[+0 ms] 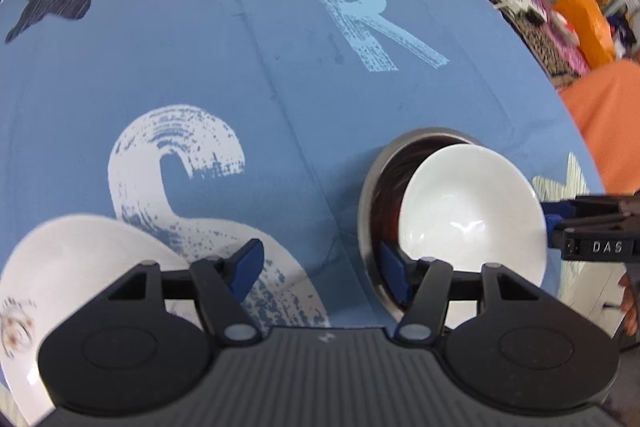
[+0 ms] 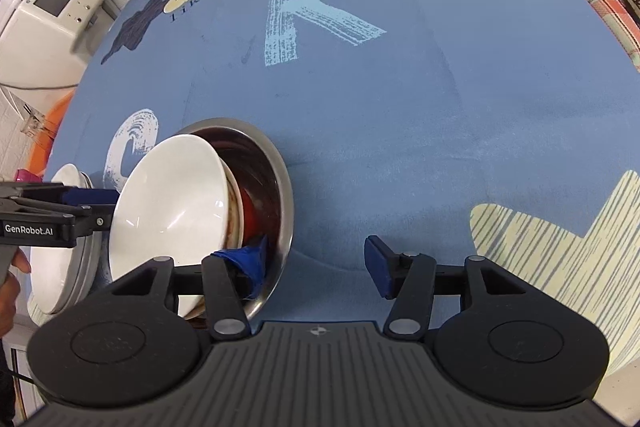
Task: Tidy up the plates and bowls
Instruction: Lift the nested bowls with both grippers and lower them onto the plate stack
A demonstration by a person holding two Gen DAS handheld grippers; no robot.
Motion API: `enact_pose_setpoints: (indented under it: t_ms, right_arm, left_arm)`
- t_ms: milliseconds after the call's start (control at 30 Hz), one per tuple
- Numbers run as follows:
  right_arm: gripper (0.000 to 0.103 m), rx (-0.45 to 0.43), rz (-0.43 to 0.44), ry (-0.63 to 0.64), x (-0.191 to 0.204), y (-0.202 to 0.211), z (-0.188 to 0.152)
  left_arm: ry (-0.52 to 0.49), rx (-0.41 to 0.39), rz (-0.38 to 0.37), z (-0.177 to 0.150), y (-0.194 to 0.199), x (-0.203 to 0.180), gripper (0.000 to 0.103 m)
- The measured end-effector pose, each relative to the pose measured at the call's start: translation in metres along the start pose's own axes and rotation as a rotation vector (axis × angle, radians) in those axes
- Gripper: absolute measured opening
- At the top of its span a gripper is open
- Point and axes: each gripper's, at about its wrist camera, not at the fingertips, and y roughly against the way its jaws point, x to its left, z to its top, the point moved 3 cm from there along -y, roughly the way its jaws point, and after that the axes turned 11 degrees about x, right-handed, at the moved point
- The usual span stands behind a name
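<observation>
**Q:** How far along was it?

**A:** Partly, I'd judge. The white bowl (image 1: pixel 472 211) sat inside the steel bowl (image 1: pixel 370 195), but tilted on edge against the wall, not nested flat. A patterned plate (image 1: pixel 60 267) lay apart, left of the steel bowl, so it needed stacking too.

**Q:** Claws?

**A:** My left gripper (image 1: pixel 321 269) was spread wide and held nothing. One pad dipped inside the steel bowl's near rim, just beside the white bowl. My right gripper (image 2: pixel 314 267) was also released and empty, with one blue pad inside the steel bowl on its side.

**Q:** What did the bowl look like?

**A:** Glossy white, clean inside, wide flared rim. Behind it in the steel bowl was another dish edge with reddish-brown marks (couldn't tell stain or glaze). Everything was on the blue tablecloth (image 1: pixel 240 67).
</observation>
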Motion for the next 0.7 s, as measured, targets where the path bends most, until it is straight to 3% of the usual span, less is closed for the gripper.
enact_pose_setpoints:
  t_ms: [200,700]
  right_arm:
    - [0.044,0.008,0.051,-0.054,-0.011,-0.003,-0.002]
    - [0.048,-0.007,-0.006,-0.122,-0.005,-0.001,-0.005]
  left_arm:
    - [0.002,-0.011,-0.034,-0.001,-0.002,0.005,0.061]
    - [0.022,-0.058,-0.026,-0.009,0.002,0.004,0.061]
